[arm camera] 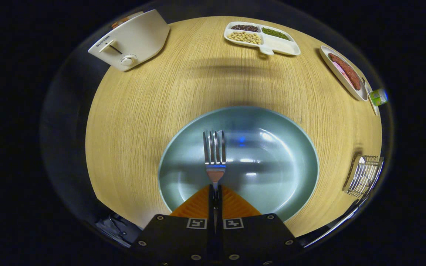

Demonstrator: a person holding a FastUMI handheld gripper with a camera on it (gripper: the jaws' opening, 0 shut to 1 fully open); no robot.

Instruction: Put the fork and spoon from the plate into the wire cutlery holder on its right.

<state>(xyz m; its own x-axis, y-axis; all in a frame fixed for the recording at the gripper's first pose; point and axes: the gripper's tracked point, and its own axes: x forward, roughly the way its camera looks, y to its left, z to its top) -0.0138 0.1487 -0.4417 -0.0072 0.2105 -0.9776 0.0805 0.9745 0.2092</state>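
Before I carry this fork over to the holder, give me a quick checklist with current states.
1. Grip: gripper fingers closed on the fork handle: ok.
2. Fork clear of the plate: cannot tell; tines point out over its bowl.
3. Wire cutlery holder in sight to the plate's right: ok.
4. Path across the table between plate and holder free of objects: ok.
5. Spoon on the plate: not ok, none seen there.
6. Holder contents: cannot tell.

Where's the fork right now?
In the gripper view, the fork is clamped by its handle between the tongs, tines pointing ahead over the green plate.
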